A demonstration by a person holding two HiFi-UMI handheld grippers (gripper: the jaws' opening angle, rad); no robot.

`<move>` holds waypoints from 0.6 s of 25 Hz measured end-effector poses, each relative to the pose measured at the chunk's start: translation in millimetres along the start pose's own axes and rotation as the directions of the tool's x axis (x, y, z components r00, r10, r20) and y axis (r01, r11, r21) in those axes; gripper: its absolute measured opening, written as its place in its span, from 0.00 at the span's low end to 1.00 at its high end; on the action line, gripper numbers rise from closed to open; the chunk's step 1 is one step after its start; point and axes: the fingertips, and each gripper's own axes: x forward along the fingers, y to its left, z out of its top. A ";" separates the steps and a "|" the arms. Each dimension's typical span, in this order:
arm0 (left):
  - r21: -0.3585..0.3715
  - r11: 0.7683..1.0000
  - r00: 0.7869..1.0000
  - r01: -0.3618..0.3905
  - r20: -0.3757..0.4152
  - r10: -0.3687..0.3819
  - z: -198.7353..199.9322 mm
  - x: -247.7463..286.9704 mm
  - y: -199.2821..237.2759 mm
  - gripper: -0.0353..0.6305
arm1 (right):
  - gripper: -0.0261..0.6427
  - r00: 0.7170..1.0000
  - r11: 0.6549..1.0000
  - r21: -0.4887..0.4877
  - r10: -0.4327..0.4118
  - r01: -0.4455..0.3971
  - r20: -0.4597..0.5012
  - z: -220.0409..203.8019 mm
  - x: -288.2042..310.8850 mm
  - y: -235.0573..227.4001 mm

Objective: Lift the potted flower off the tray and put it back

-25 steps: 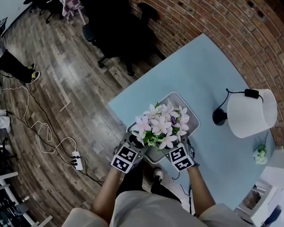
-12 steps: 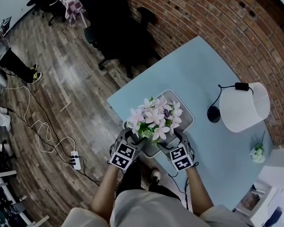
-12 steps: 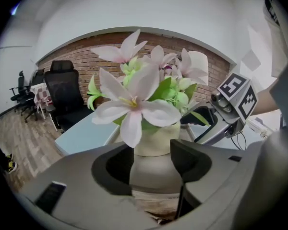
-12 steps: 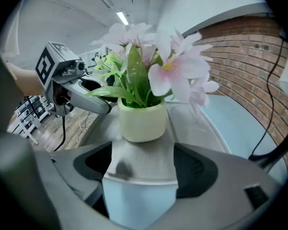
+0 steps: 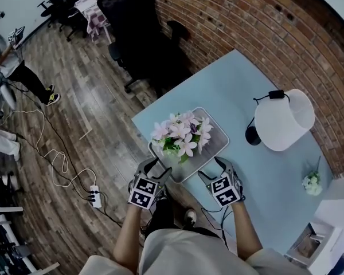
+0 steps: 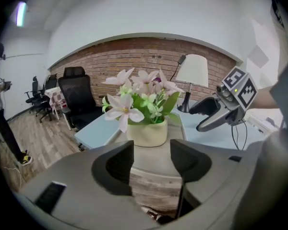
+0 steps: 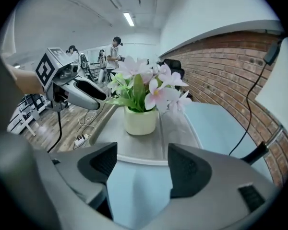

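Observation:
The potted flower (image 5: 180,133), pink-white blooms in a cream pot (image 6: 147,133), stands upright on the grey tray (image 5: 216,143) near the corner of the light-blue table. Both grippers hang short of the tray's near edge, apart from the pot. My left gripper (image 5: 156,168) is open and empty, its jaws framing the tray's edge (image 6: 153,153) in the left gripper view. My right gripper (image 5: 213,171) is open too, with its jaws closing on nothing. In the right gripper view the pot (image 7: 140,120) and tray (image 7: 134,146) lie beyond its jaws, with the left gripper (image 7: 81,92) alongside.
A white-shaded lamp (image 5: 284,119) with a black base (image 5: 252,135) stands right of the tray. A small flower sprig (image 5: 312,182) lies at the far right. A black office chair (image 5: 132,33), a floor power strip (image 5: 93,195) and a person (image 5: 6,56) are off the table.
Both grippers have drawn back from either side of the pot toward me, leaving the flower standing on the tray.

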 end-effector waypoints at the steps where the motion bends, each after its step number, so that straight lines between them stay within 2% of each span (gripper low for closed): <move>1: 0.018 1.000 1.000 -0.013 -0.004 0.013 2.0 -7.2 -2.9 0.45 | 0.56 1.000 1.000 -0.004 -0.005 0.005 0.017 3.4 -7.6 -0.4; 6: 0.144 0.984 0.994 -0.106 -0.018 0.109 15.9 -51.9 -16.6 0.45 | 0.45 0.992 1.000 0.017 -0.004 0.002 0.127 30.3 -55.1 5.9; 11: 0.190 0.963 0.982 -0.190 0.041 0.186 37.5 -90.6 -38.3 0.45 | 0.43 0.971 0.999 -0.034 0.009 -0.001 0.240 49.7 -97.0 11.8; 15: 0.224 0.936 0.962 -0.272 0.101 0.255 51.7 -123.0 -64.3 0.42 | 0.36 0.950 0.997 -0.072 0.005 0.018 0.314 54.0 -133.2 19.1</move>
